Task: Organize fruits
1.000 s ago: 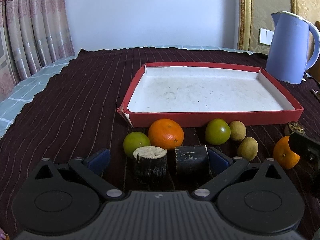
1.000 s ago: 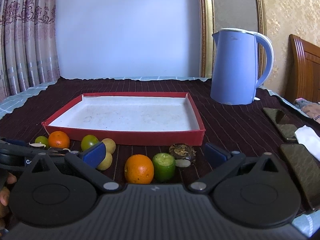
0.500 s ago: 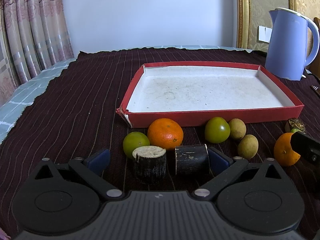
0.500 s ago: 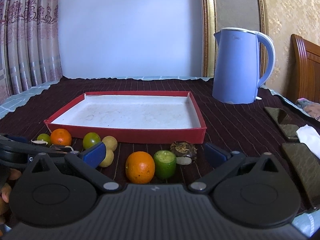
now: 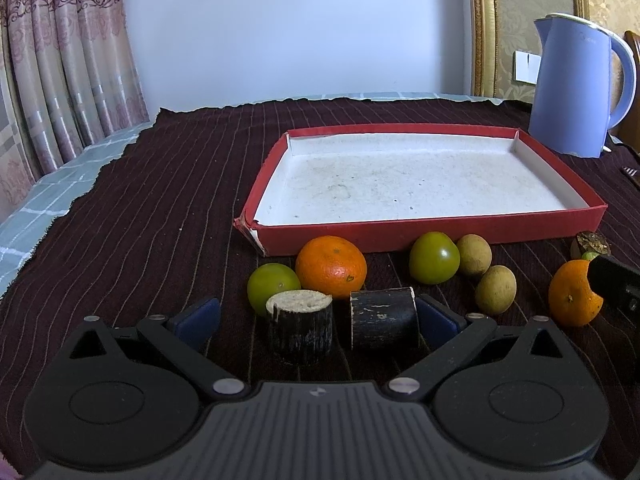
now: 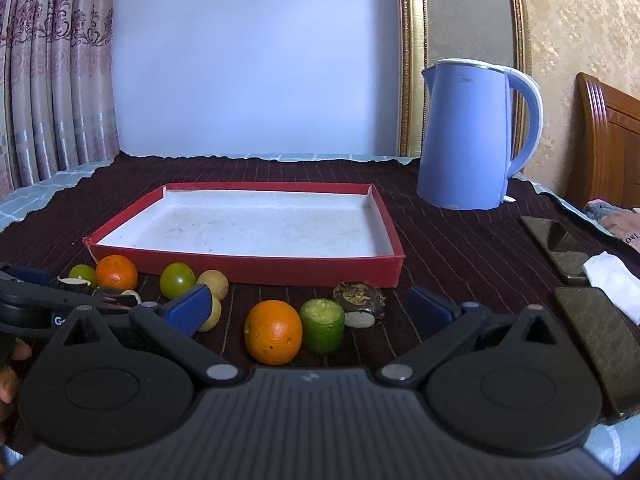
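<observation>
The left tool stands with its blue pads wide apart around 2 dark cane pieces, the upright one and the lying one, gripping neither. The right tool is likewise spread, bracketing 1 orange and 1 green cut piece. Behind these lie a second orange, 2 green fruits and 2 tan ones, plus what may be a dried dark fruit. Beyond, the red tray holds nothing; open desk runs left to the cloth's edge, and a kettle stands far right.
</observation>
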Demonstrator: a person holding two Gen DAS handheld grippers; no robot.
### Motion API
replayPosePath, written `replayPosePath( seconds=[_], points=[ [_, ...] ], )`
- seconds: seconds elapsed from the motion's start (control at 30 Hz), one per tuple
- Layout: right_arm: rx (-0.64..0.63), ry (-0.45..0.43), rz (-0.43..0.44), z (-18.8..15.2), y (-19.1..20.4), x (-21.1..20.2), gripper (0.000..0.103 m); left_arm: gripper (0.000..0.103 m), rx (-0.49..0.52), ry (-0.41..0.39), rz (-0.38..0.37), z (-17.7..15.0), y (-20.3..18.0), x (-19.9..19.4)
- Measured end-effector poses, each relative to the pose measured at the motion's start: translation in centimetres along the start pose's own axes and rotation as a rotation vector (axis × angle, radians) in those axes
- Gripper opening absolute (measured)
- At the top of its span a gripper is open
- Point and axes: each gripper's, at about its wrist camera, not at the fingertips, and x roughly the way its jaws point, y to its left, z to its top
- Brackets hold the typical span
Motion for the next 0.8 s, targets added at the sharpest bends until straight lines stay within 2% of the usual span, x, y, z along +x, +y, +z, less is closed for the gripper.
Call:
replayPosePath(
  seconds=[0.27, 0.33, 0.37, 0.53, 0.8],
  points=[
    [-0.005, 0.017, 0.018, -0.4, -0.5, -0.2, 0.103, 0.103, 0.006, -0.012, -0.064, -0.7, 1.3, -0.6],
    [-0.018, 0.026, 0.025, -0.6, -0.5, -0.2, 0.099, 0.103, 0.007, -0.012, -0.086, -1.0, 1.7, -0.7],
    [-0.024, 0.035, 0.027, -0.8, -0.5, -0.1, 0.094, 0.103, 0.005, -0.009, -0.100, -1.2, 2.0, -0.8],
    [-0.015, 0.061, 0.062, -1.3, -0.5, 0.2, 0.089, 0.103, 0.011, -0.018, -0.139, -1.7, 3.2, -1.4],
    [-0.036, 0.057, 0.108, -1.1, 0.3, 0.1, 0.083, 0.103, 0.033, -0.029, -0.194, -2.0, 4.0, -1.6]
  ],
)
